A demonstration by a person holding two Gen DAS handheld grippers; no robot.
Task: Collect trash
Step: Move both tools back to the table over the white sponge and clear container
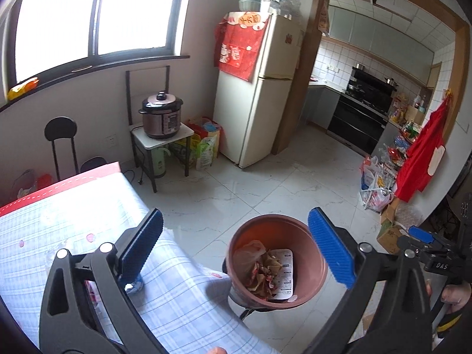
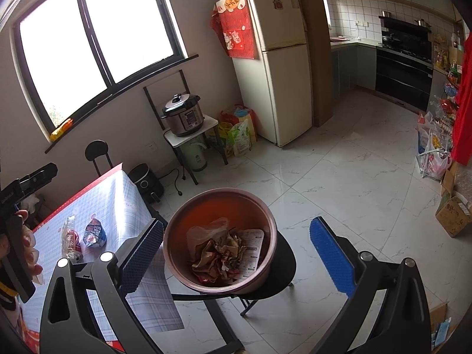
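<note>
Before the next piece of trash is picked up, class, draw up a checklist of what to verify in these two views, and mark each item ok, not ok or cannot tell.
1. Left gripper jaws open, nothing between them: ok.
2. Right gripper jaws open and empty: ok.
3. Bin upright on the black stool beside the table: ok.
4. Room left in the bin above the wrappers: ok.
5. Table cleared of trash: not ok; two packets lie on the cloth.
6. Stool steady: cannot tell.

Light: I see daylight from the blown-out window (image 1: 88, 14).
Glare: soft sheen on floor tiles (image 1: 265, 183).
Edges: fisheye bending, dark corners.
</note>
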